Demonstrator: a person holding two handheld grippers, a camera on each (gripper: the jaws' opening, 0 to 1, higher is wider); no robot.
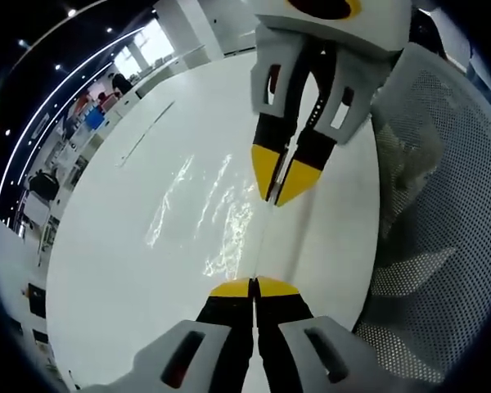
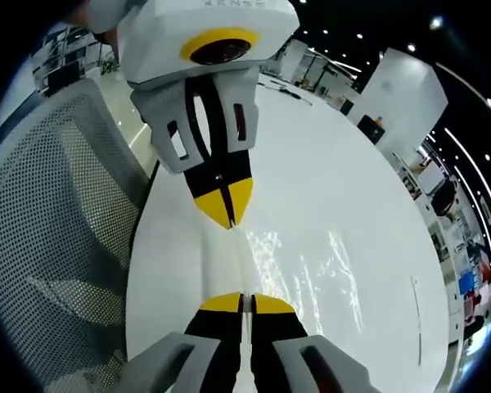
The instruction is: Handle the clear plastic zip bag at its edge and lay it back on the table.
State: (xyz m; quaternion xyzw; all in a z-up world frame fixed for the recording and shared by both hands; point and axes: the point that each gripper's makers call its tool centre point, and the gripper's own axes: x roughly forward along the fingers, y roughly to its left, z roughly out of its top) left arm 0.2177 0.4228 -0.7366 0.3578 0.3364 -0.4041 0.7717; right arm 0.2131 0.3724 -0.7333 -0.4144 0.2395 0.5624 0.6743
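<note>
Both of my hand-held grippers, left (image 1: 254, 286) and right (image 2: 239, 303), are clamped on one edge of the clear plastic zip bag (image 1: 209, 217). Its remainder lies flat on the white desk (image 1: 106, 270), beside a mesh chair (image 2: 53, 221).

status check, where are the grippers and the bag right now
Left gripper and right gripper both shut on the bag's edge, facing each other. Bag stretched over the table. Mesh chair alongside, nothing blocking.
</note>
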